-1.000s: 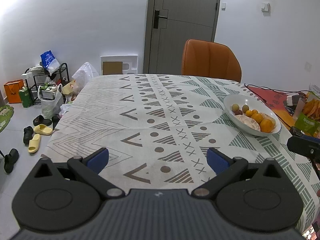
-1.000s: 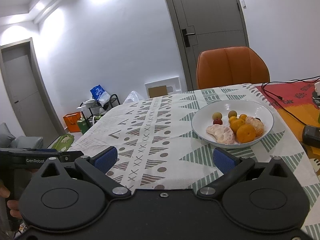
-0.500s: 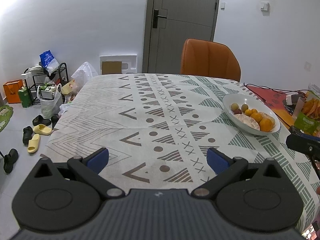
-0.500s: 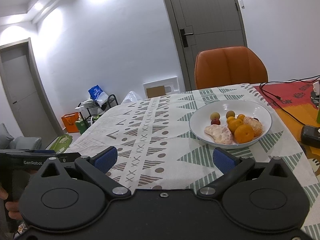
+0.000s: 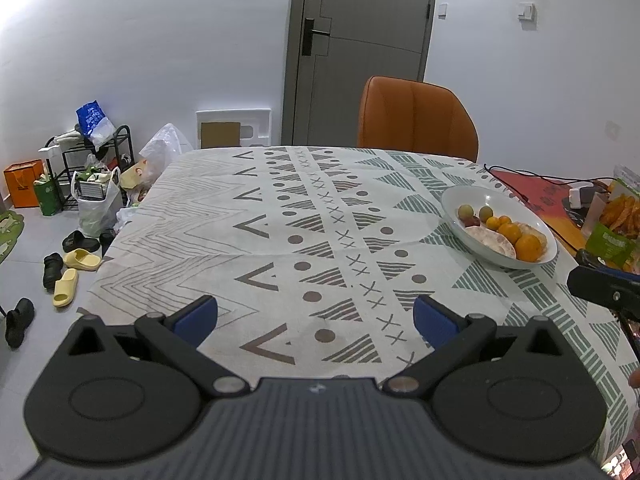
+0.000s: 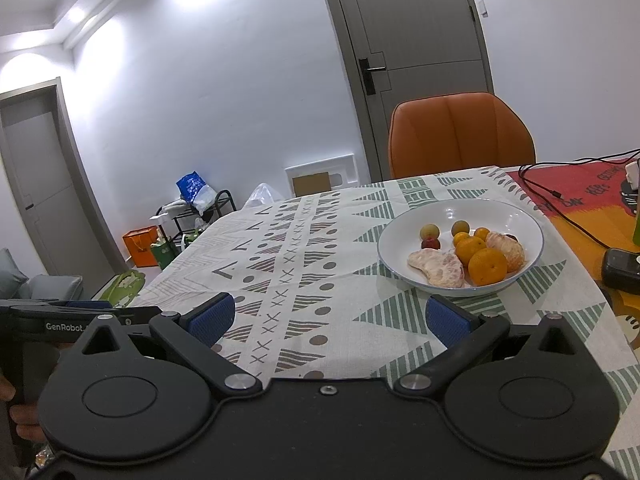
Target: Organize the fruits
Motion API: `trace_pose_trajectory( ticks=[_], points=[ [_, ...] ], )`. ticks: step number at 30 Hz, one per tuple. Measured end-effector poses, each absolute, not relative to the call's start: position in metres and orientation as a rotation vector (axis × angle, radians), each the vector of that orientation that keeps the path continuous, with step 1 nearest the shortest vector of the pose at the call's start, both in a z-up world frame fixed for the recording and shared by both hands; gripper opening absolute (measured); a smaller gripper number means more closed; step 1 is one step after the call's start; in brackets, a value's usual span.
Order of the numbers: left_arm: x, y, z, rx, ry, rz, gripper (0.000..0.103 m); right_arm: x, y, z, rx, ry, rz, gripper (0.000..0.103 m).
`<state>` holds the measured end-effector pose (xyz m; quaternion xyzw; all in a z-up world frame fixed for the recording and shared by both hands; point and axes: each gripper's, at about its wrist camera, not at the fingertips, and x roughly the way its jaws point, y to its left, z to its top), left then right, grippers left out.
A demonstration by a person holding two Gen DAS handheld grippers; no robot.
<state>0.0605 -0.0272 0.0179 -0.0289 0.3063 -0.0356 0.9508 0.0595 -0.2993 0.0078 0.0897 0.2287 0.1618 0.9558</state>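
Two handheld grippers hovered over the near edge of a dining table (image 5: 280, 216) draped in a patterned tablecloth, both empty. The left gripper (image 5: 316, 316) had its blue-padded fingers (image 5: 196, 314) spread wide above bare cloth, well apart from the fruit. The right gripper (image 6: 330, 320) was likewise spread wide, its fingers (image 6: 446, 320) gripping nothing, with the white bowl (image 6: 516, 220) just beyond its right fingertip.

The bowl (image 5: 476, 200) sat toward the table's right side, close to where the tablecloth gave way to a red and orange mat (image 6: 576, 204). Inside it lay a peeled pomelo segment (image 6: 438, 268) at the near left, a whole mandarin (image 6: 487, 267) beside it at the near rim, a peeled mandarin (image 6: 506, 249) to the right, and smaller oranges (image 6: 468, 248) behind. Two small yellow-green round fruits (image 6: 430, 232) and a small red one (image 6: 430, 243) rested toward the far left of the bowl.

An orange chair (image 6: 460, 136) stood at the table's far edge before a grey door (image 6: 416, 40). A black cable (image 6: 560, 196) trailed across the mat, and a snack packet (image 5: 616, 220) stood at the far right in the left wrist view. Slippers (image 5: 70, 276) and bags lay on the floor to the left.
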Motion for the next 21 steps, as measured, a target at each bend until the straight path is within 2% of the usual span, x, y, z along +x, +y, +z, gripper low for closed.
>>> trace_pose_trajectory(
  ticks=[21],
  points=[
    [0.0652,-0.0304,0.0126,-0.074,0.643,-0.081,0.103,0.062,-0.299,0.0027,0.175,0.476,0.311,0.103]
  ],
)
